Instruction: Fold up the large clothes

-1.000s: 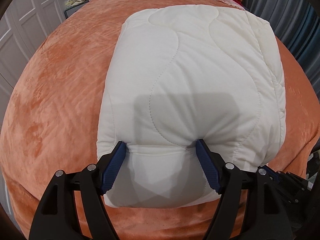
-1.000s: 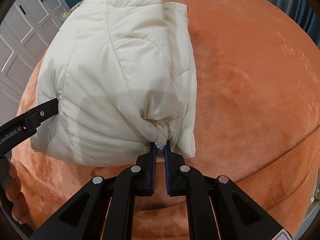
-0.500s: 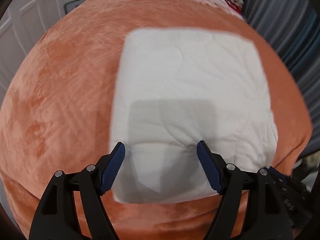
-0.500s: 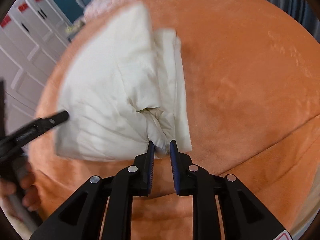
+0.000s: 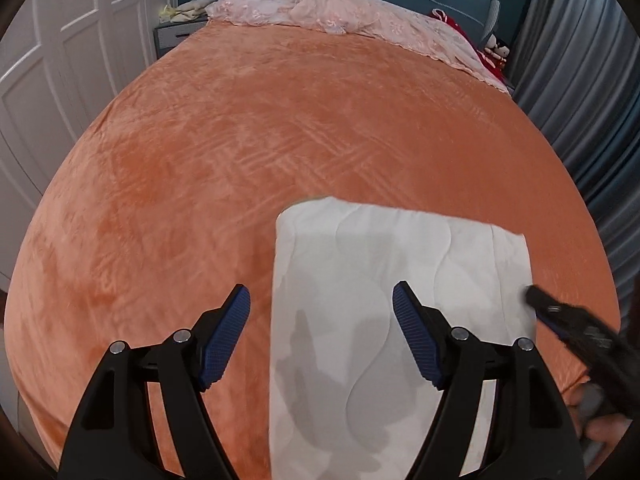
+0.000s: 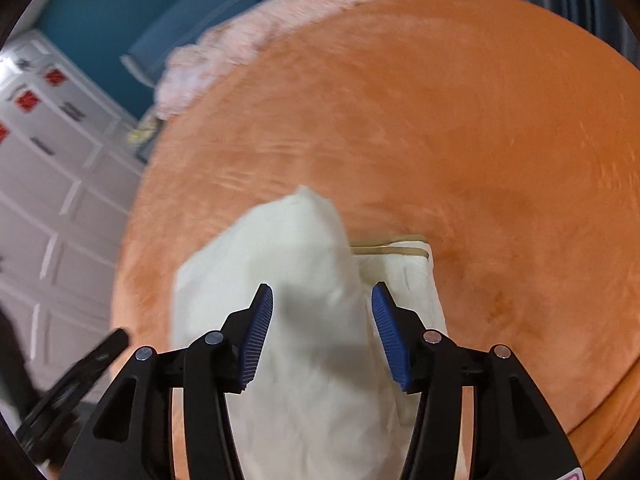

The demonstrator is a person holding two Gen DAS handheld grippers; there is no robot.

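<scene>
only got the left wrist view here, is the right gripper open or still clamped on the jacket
Observer: Open. The right gripper has its fingers spread, with the jacket loose between them.
Operator: is the far edge folded neat
Observer: Not quite. In the right wrist view a puffy hump rises at the far end, and flat layered edges with a tan trim poke out beside it.
Operator: anything on the wardrobe doors
Observer: Yes, red square stickers on the white doors.
</scene>
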